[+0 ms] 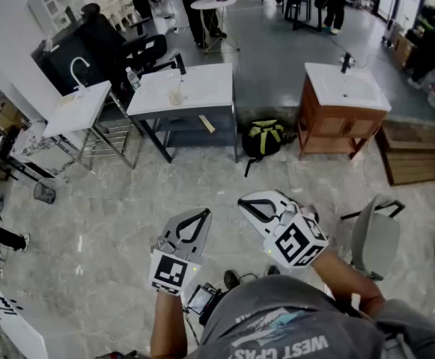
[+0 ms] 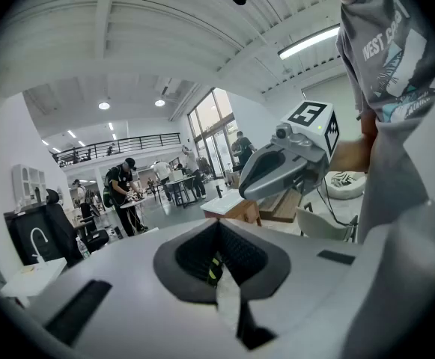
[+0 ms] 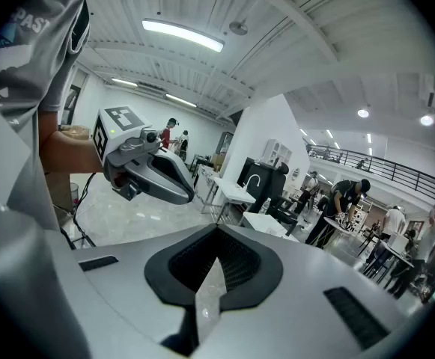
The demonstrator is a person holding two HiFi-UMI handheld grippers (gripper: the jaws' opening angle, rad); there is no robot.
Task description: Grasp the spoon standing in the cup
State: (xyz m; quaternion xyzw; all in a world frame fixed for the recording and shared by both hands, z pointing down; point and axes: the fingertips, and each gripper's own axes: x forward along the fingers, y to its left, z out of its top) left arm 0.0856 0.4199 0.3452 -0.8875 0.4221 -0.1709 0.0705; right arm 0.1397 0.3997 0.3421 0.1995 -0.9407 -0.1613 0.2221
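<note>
Far ahead in the head view, a small clear cup stands on a white basin-top table; a thin upright handle in it looks like the spoon. Both grippers are held close to my body, well short of that table. My left gripper has its jaws together with nothing between them. My right gripper is likewise shut and empty. In the left gripper view the left gripper points into the room, with the right gripper beside it. The right gripper view shows the right gripper and the left gripper.
A second white basin stand is at left and a wooden vanity at right. A black and green backpack lies on the floor between them. A grey chair stands close at my right. People work at tables far back.
</note>
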